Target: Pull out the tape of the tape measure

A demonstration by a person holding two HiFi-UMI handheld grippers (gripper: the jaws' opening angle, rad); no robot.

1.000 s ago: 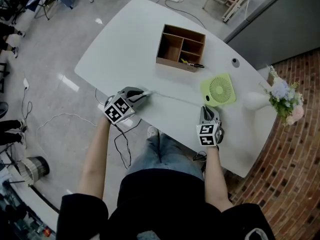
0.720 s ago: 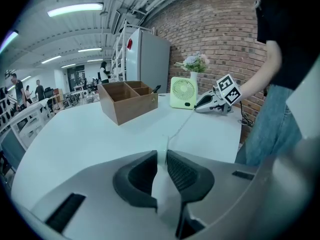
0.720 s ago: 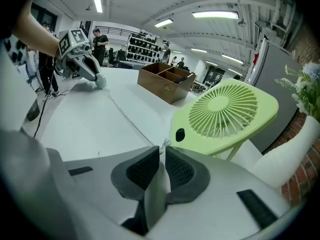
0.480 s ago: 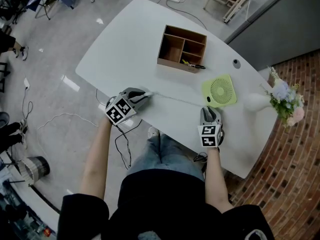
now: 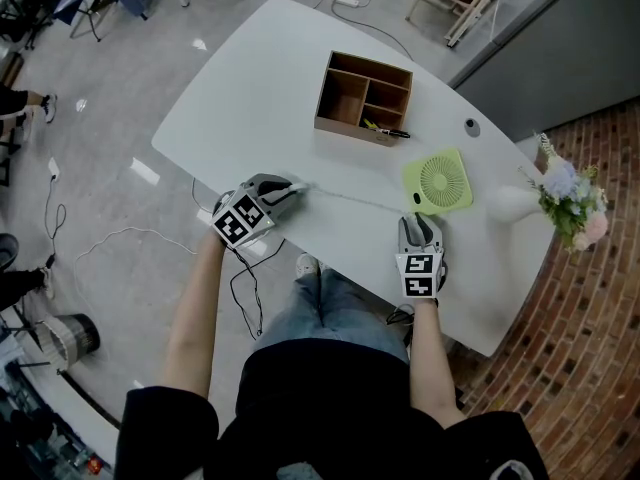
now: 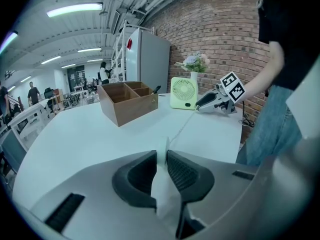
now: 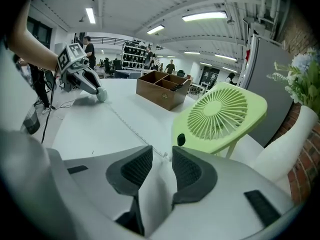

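Tape measure [image 6: 162, 186], a small white case, sits by the table's [image 5: 250, 88] near edge towards its left end, clamped between the pads of the left gripper [image 5: 290, 188]. Only the left gripper view shows that grip; from the head view the gripper's body covers most of the case. The tape [image 5: 350, 199] runs as a thin pale line along the near edge to the right gripper [image 5: 418, 219].

The right gripper view shows what the head view cannot. Its jaws stand apart, having just been opening, and the tape's end lies on the table at the gap between their tips, with neither pad pressing on it.

A green fan [image 5: 437, 181] stands just beyond the right gripper, close to the tape's end. A wooden box [image 5: 362, 96] with compartments stands towards the far edge, a pen [image 5: 388, 130] at its front. A white vase [image 5: 512, 201] of flowers [image 5: 572, 200] stands at the right end, well apart from the tape.
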